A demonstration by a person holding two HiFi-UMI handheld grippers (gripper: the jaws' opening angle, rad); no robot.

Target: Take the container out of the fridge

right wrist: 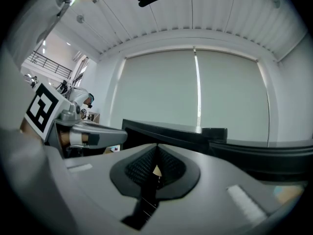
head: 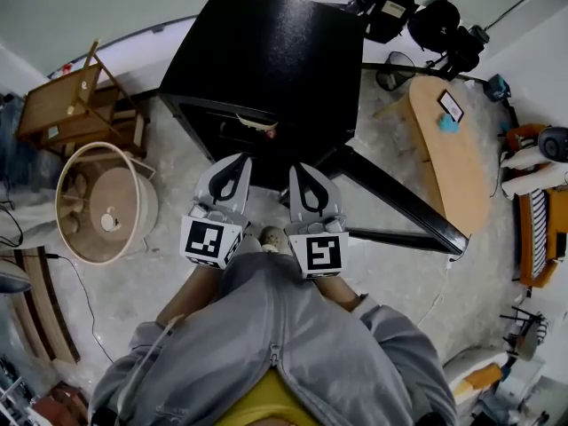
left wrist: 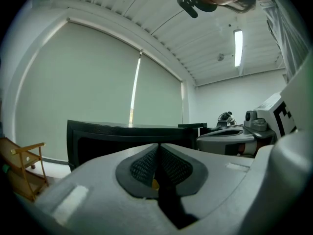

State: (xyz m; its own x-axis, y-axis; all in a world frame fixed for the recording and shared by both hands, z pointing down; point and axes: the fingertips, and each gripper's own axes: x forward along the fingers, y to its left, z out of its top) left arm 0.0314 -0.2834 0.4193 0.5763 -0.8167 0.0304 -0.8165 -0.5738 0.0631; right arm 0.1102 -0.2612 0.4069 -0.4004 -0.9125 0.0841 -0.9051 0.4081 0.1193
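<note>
From the head view, a black fridge (head: 266,51) stands in front of me with its door (head: 399,198) swung open to the right. In its dark opening lies a pale thing with a red spot (head: 257,124), too small to tell what it is. My left gripper (head: 232,162) and right gripper (head: 306,171) are held side by side close to my body, just short of the opening, both shut and empty. The left gripper view shows its pads (left wrist: 146,165) pressed together before the fridge (left wrist: 122,136). In the right gripper view its pads (right wrist: 146,165) also meet, facing the fridge (right wrist: 171,131).
A round white tub (head: 102,204) and a wooden chair (head: 80,105) stand to the left. A long wooden table (head: 453,149) lies beyond the open door on the right. Black bags (head: 417,16) sit behind the fridge. A cable (head: 84,309) runs over the floor at the left.
</note>
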